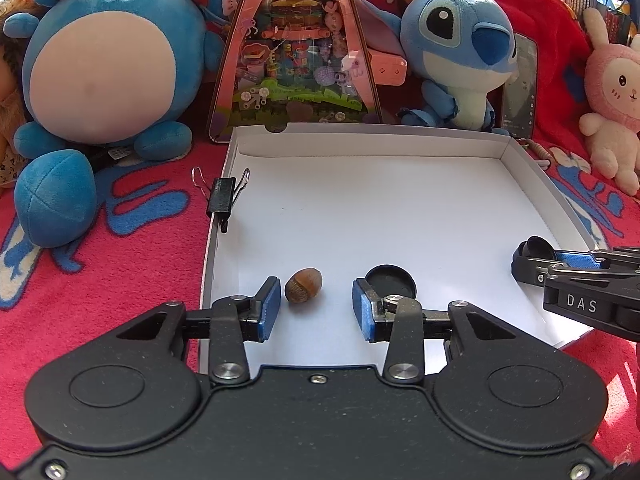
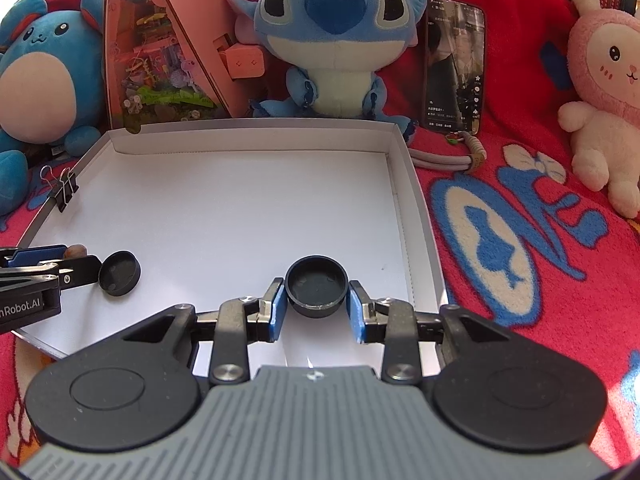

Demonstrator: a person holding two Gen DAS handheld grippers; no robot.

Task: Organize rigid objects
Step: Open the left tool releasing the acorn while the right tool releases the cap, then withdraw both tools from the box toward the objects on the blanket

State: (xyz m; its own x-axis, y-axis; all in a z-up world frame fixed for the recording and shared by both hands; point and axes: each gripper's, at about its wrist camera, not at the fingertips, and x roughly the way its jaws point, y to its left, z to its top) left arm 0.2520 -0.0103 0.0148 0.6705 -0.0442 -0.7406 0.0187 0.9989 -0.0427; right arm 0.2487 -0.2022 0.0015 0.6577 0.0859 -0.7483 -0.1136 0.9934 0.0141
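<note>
A brown acorn [image 1: 303,285] lies on the floor of the white box [image 1: 360,130], just inside the left pad of my left gripper [image 1: 316,298]. That gripper is open and its pads do not press the acorn. A black round cap [image 1: 391,282] lies flat behind its right finger. In the right wrist view a second black cap [image 2: 316,286], hollow side up, rests on the box floor between the fingertips of my right gripper [image 2: 316,300]. The blue pads [image 2: 278,312] flank it closely without pinching. The first cap [image 2: 120,274] shows at the left.
A black binder clip [image 1: 222,196] is clamped on the box's left wall. Plush toys [image 1: 100,60], a pink triangular toy box [image 1: 292,40] and a phone [image 2: 454,64] stand behind the box. Red patterned blanket [image 2: 520,240] surrounds it. The far half of the box floor is bare.
</note>
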